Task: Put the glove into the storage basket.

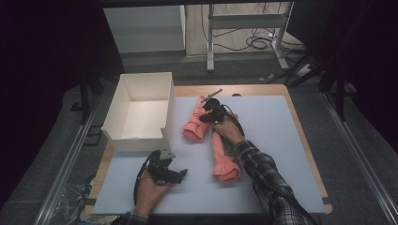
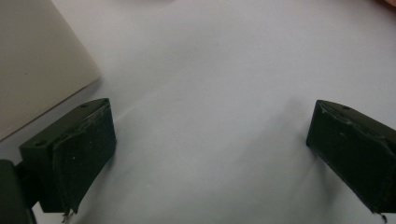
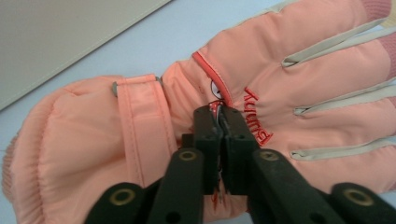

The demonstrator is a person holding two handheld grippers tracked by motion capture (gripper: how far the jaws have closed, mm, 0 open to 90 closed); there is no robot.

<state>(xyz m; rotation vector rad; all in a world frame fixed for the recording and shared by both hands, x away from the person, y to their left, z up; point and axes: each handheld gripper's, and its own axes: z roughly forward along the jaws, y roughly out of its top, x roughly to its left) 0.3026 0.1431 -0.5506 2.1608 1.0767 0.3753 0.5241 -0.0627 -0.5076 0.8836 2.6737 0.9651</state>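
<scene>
A: Near edge first. Left gripper (image 1: 165, 169) hovers low over the bench (image 1: 263, 187), just in front of the white box (image 1: 141, 110), fingers (image 2: 77, 154) spread wide, nothing between them.

B: And the right gripper (image 3: 219, 140)?

A: Its fingers are closed tight on a pinch of fabric at the back of one pink glove (image 3: 261, 79), beside the red lettering. That glove lies to the right of the box, touching its twin (image 1: 224, 159), which lies nearer the person.

B: Is the pinch good enough to lift?

A: Judging by how little cloth is caught, it's shallow. I'd raise it slowly and watch for slip. The padded shell may slide out of the bite.

B: Destination?

A: Likely the box, open-topped and just left of the gloves. Lift high enough to clear the box wall, keep the glove from dragging its twin along, and let go only once it hangs inside.

B: Left gripper's job?

A: Stay clear of the box mouth, or pin the second glove down if it follows.
</scene>
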